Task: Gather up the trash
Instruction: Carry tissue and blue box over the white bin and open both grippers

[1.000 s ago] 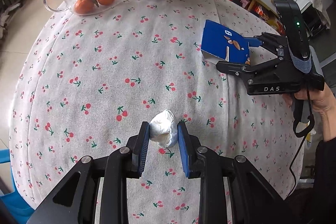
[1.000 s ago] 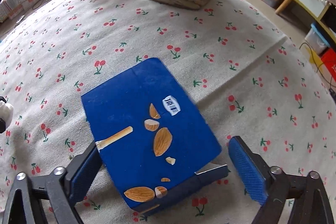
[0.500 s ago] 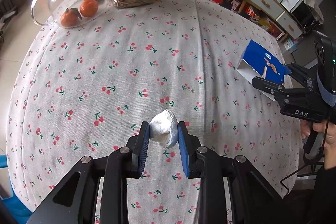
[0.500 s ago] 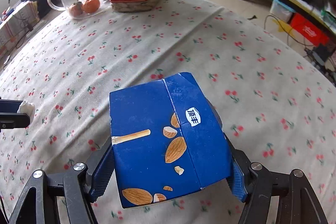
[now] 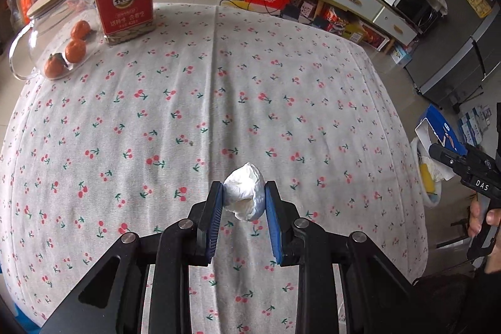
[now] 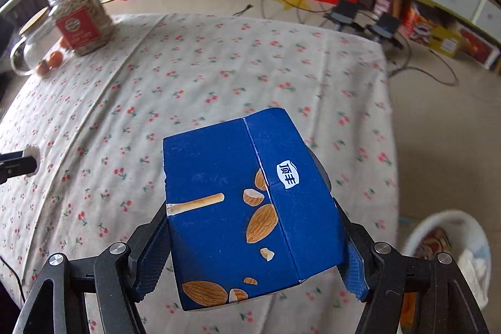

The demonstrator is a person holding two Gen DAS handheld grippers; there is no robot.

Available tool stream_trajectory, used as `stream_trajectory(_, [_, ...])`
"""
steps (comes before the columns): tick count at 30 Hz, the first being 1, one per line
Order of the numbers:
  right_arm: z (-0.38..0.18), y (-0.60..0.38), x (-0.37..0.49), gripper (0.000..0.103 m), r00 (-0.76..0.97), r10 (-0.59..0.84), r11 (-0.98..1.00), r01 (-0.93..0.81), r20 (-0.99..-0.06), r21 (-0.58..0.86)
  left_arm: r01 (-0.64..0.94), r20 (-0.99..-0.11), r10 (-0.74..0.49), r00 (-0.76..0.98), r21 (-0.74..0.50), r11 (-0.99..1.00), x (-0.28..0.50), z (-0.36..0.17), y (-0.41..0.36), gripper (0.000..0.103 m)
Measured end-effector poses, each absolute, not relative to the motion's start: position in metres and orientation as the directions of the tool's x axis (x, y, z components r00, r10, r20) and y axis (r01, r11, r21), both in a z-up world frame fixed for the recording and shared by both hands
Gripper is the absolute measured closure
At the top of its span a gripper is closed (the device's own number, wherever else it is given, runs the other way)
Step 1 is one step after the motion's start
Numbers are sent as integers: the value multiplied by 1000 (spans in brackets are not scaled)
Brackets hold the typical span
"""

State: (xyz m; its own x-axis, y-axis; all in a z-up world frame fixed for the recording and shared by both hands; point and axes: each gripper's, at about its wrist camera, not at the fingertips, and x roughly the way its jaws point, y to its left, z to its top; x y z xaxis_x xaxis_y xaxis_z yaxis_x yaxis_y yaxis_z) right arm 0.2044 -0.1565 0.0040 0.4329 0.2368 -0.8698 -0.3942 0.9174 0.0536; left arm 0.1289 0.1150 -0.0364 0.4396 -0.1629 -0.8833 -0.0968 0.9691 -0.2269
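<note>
The right gripper (image 5: 438,150) carries white letters "DAS" on its black body. Beside it, the blue box (image 6: 250,202) bears a white badge reading "顶丰".

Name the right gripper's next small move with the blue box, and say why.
Probably carry it a little further toward the white bin on the floor off the table's right edge. The right gripper clamps the blue box, lifted clear of the cloth, and the bin already holds trash.

A cherry-print cloth (image 5: 219,102) covers the surface, bearing at ten o'clock a seed jar (image 5: 123,8) beside a glass jug (image 5: 47,36) with oranges.
</note>
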Motion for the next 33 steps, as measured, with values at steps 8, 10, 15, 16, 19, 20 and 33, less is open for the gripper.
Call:
stream_trajectory(8, [-5,-248,187,26,421,180,981,-149,-889,128,-41,-872,-193,450,-236,971,132,-35,72,75])
stream_trajectory(10, [-8,-268,183,26,416,173,984,-105,-892,142,-22,-870,-198,452,-233,972,134,-35,62,75])
stream_trajectory(15, [-12,-304,171,26,415,148,988,-24,-898,151,16,-866,-225,448,-243,970,140,-38,40,75])
stream_trajectory(16, [-13,-309,169,26,414,143,988,-14,-899,151,25,-864,-230,447,-245,969,142,-38,35,75])
stream_trajectory(19, [-16,-324,163,26,411,128,989,14,-903,146,57,-860,-243,449,-244,968,147,-38,19,75])
stream_trajectory(20, [-17,-328,160,26,410,125,989,22,-903,147,68,-857,-248,451,-244,967,148,-37,13,75])
stream_trajectory(33, [-20,-388,147,25,411,121,966,162,-903,203,219,-853,-331,404,-261,940,159,-37,-70,75])
